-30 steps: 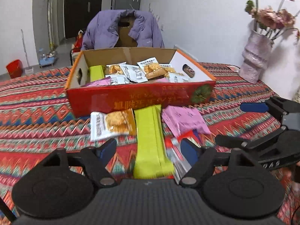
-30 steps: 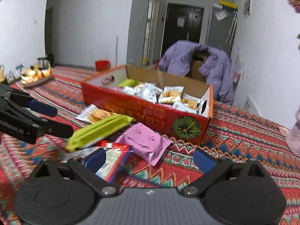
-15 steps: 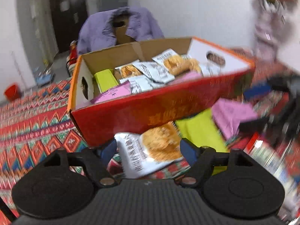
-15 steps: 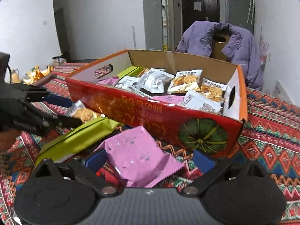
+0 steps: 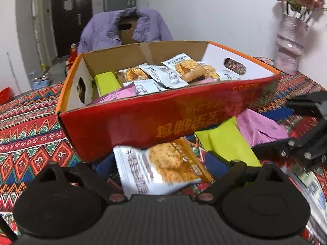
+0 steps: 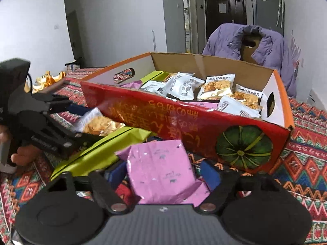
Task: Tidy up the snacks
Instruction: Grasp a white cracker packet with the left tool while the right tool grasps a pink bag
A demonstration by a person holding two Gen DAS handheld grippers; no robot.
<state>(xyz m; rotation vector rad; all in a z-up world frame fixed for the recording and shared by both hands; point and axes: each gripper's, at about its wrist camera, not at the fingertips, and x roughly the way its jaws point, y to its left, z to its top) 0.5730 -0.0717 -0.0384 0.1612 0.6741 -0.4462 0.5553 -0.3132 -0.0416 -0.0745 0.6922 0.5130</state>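
Note:
A red cardboard box [image 5: 143, 120] [image 6: 184, 120] holds several snack packets. In front of it on the patterned cloth lie a white-and-orange cracker packet [image 5: 161, 167] [image 6: 98, 122], a long green packet [image 5: 224, 140] [image 6: 98, 153] and a pink packet [image 6: 163, 169] [image 5: 261, 126]. My left gripper [image 5: 161, 166] is open, its blue pads on either side of the cracker packet. My right gripper [image 6: 163, 173] is open, its pads on either side of the pink packet. Each gripper shows in the other's view, the right one [image 5: 302, 130] and the left one [image 6: 40, 122].
A pink vase of flowers [image 5: 290, 45] stands at the back right of the table. A chair with a purple jacket [image 5: 124, 28] [image 6: 257, 40] is behind the box. A red-edged packet [image 5: 312, 185] lies near the right gripper. Golden items [image 6: 49, 79] sit far left.
Both grippers have moved forward and down toward the box. The left now straddles the cracker packet and the right straddles the pink packet. The box fills more of both views.

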